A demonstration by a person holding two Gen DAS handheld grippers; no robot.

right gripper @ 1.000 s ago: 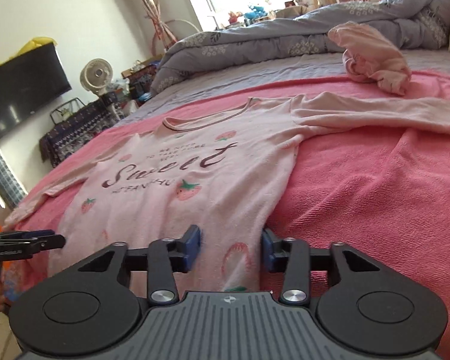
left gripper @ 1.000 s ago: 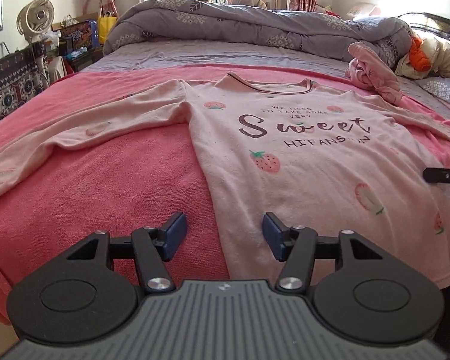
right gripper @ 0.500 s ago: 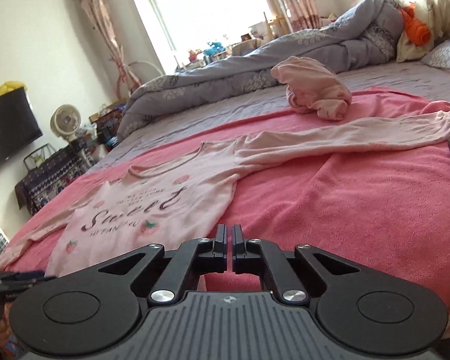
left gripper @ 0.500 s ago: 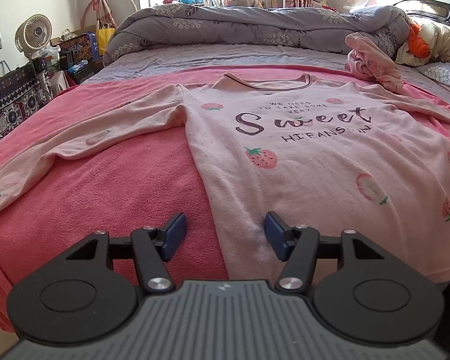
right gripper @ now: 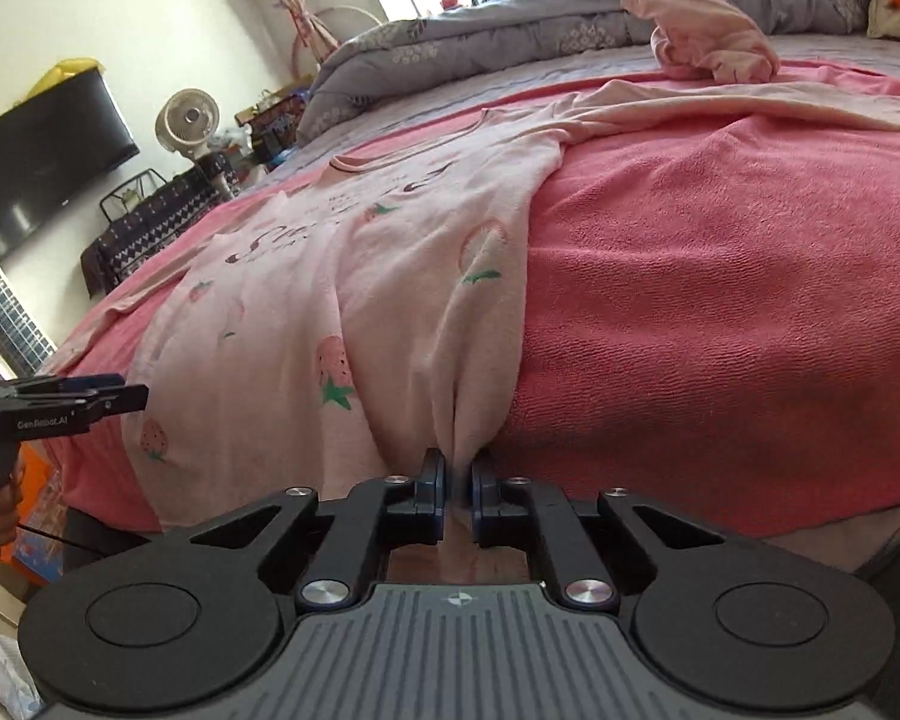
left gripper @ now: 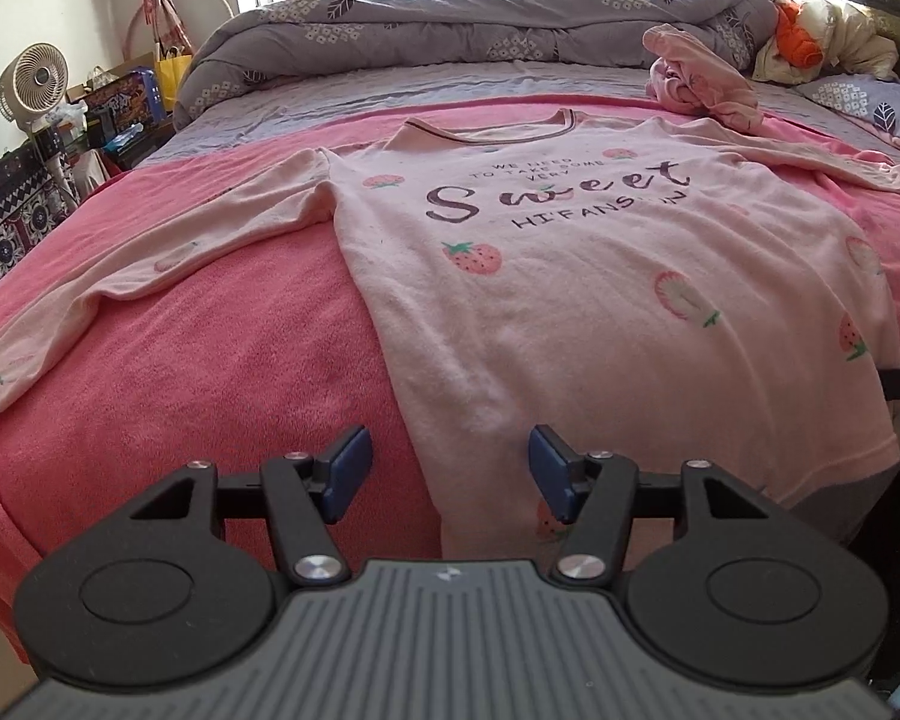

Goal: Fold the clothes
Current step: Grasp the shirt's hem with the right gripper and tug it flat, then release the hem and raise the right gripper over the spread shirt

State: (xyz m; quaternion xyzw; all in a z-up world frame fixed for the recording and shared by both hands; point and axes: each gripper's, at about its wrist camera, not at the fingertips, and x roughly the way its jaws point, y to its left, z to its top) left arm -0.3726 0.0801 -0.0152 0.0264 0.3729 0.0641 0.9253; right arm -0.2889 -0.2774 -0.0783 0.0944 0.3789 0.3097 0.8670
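My right hand-held gripper (right gripper: 457, 480) has dropped to the shirt (left gripper: 600, 276) hem and clenched on it, likely the corner. Shirt lies flat on the bed (left gripper: 228, 324). Left hand-held gripper (left gripper: 447, 462) hangs released over the other corner; next, pinch there.

A pale pink long-sleeved pyjama top (left gripper: 600, 276) lies face up and spread flat on the pink blanket, neckline toward the far side, both sleeves stretched out sideways. Its front carries the word "Sweet" in dark script, smaller lettering around it, and scattered strawberry prints. The hem hangs just over the near edge of the bed, and at one lower corner the fabric is gathered into pinched upright folds.
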